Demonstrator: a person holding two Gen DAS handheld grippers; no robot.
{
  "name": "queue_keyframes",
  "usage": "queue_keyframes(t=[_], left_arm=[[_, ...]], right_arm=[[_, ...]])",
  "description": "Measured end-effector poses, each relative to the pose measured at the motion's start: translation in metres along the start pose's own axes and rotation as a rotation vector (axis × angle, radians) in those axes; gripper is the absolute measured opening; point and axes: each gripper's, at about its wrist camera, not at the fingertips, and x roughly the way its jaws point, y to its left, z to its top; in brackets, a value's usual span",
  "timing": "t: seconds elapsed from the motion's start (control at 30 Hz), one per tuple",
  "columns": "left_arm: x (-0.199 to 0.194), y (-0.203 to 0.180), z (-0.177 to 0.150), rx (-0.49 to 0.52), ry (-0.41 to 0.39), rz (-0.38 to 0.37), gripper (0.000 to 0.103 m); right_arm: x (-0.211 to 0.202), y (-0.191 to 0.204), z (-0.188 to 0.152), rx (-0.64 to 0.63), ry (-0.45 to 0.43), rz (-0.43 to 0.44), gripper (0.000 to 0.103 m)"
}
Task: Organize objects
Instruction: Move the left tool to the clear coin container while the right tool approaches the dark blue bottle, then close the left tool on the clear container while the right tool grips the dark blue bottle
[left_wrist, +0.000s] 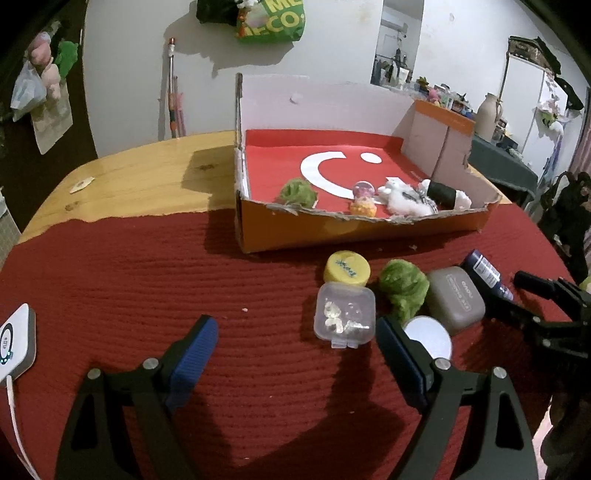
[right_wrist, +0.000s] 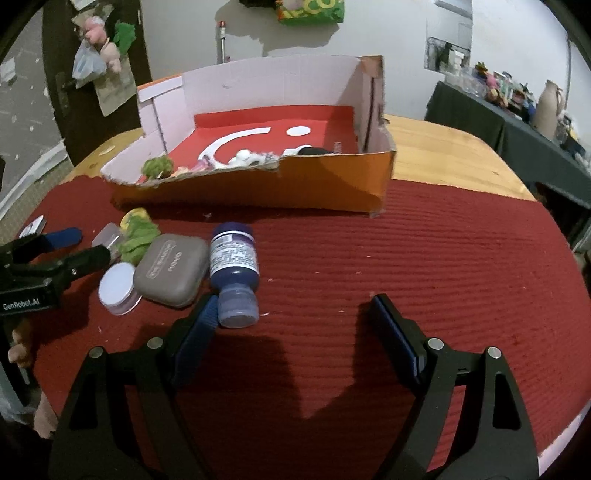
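Note:
My left gripper (left_wrist: 295, 328) hangs open over the red mat (left_wrist: 147, 288). A clear plastic box (left_wrist: 345, 317) lies just inside its right finger, untouched. Beyond it sit a yellow cap (left_wrist: 346, 268), a green fuzzy ball (left_wrist: 404, 288), a grey case (left_wrist: 456, 299) and a white round jar (left_wrist: 430, 338). My right gripper (right_wrist: 295, 314) is open too. A blue bottle (right_wrist: 234, 258) lies on its side with its cap against the left fingertip (right_wrist: 208, 312). The orange cardboard box (left_wrist: 369, 229) behind holds a green ball (left_wrist: 297, 192), a pink-and-yellow toy (left_wrist: 364, 201) and a white plush (left_wrist: 402, 197).
A white device (left_wrist: 14, 336) with a cable lies at the mat's left edge. Bare wooden table (left_wrist: 129, 173) shows behind the mat, with a small scrap of paper (left_wrist: 81, 184) on it. A person's hand (right_wrist: 22, 347) holds the left gripper (right_wrist: 85, 245).

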Motion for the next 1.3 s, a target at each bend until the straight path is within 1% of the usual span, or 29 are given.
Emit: queue_keyframes(t=[0.13, 0.27, 0.47, 0.53, 0.6, 0.63, 0.7, 0.83, 0.87, 0.93, 0.97, 1.0, 1.03, 1.3], left_arm=[[0.001, -0.003, 0.001, 0.020, 0.005, -0.007, 0.089], [0.002, -0.006, 0.001, 0.039, 0.010, -0.020, 0.089], [0.004, -0.008, 0.003, 0.055, 0.015, -0.032, 0.082], [0.005, -0.010, 0.003, 0.064, 0.017, -0.039, 0.079], [0.005, -0.012, 0.004, 0.074, 0.017, -0.046, 0.075], [0.005, -0.013, 0.004, 0.079, 0.017, -0.051, 0.074], [0.006, -0.016, 0.005, 0.091, 0.017, -0.061, 0.067], [0.007, -0.020, 0.005, 0.108, 0.014, -0.066, 0.061], [0.007, -0.021, 0.005, 0.109, 0.012, -0.071, 0.058], [0.007, -0.020, 0.005, 0.103, 0.008, -0.081, 0.050], [0.007, -0.020, 0.005, 0.097, 0.006, -0.086, 0.045], [0.007, -0.019, 0.005, 0.094, 0.002, -0.086, 0.038], [0.006, -0.019, 0.005, 0.090, -0.001, -0.089, 0.036], [0.000, -0.020, 0.006, 0.073, -0.012, -0.115, 0.036]], right_arm=[[0.000, 0.001, 0.002, -0.019, 0.004, 0.002, 0.083], [0.001, 0.004, 0.005, -0.038, 0.006, 0.026, 0.083], [0.005, 0.010, 0.013, -0.081, 0.020, 0.052, 0.081], [0.007, 0.011, 0.015, -0.087, 0.025, 0.063, 0.078], [0.009, 0.012, 0.017, -0.094, 0.033, 0.074, 0.068], [0.010, 0.012, 0.018, -0.093, 0.034, 0.080, 0.066], [0.013, 0.013, 0.020, -0.098, 0.040, 0.094, 0.061], [0.015, 0.017, 0.022, -0.114, 0.041, 0.110, 0.052], [0.016, 0.018, 0.022, -0.118, 0.042, 0.115, 0.049], [0.017, 0.020, 0.023, -0.127, 0.039, 0.120, 0.045], [0.018, 0.021, 0.023, -0.132, 0.039, 0.126, 0.040], [0.019, 0.021, 0.023, -0.133, 0.036, 0.131, 0.033], [0.019, 0.021, 0.023, -0.135, 0.035, 0.136, 0.029], [0.013, 0.021, 0.023, -0.137, 0.011, 0.171, 0.028]])
